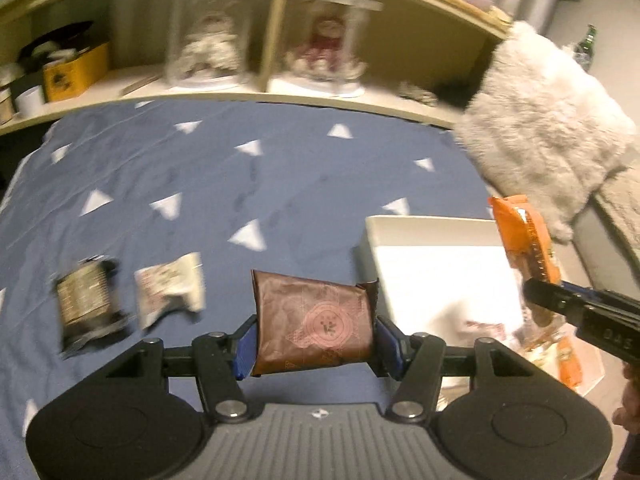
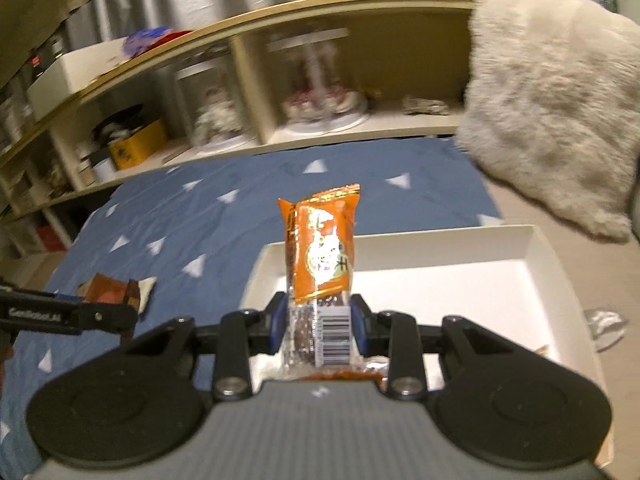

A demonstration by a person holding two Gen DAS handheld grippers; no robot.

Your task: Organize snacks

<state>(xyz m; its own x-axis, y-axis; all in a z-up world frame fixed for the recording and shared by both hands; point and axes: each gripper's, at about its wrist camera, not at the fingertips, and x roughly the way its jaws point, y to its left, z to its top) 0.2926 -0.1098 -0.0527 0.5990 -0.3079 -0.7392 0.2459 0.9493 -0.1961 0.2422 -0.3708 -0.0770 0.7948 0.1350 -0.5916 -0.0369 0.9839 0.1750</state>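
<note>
— Two grippers, both loaded? 
— Yes. My left gripper point(image 1: 316, 334) is clamped on a brown snack packet point(image 1: 316, 322) above the blue bedsheet point(image 1: 240, 184), just left of the white box point(image 1: 432, 264) rim. My right gripper point(image 2: 319, 330) pinches an orange snack bar point(image 2: 320, 252) upright over the box's near-left corner. 
— Room? 
— Open sheet ahead; two packets point(image 1: 132, 300) lie left.

A home bedroom: a bed with a blue triangle-print sheet point(image 1: 224, 184) fills mid-frame, a fluffy cushion point(image 1: 548, 128) sits at upper right, and wooden shelves point(image 1: 276, 28) holding domed figurines point(image 1: 208, 40) run along the top.
</note>
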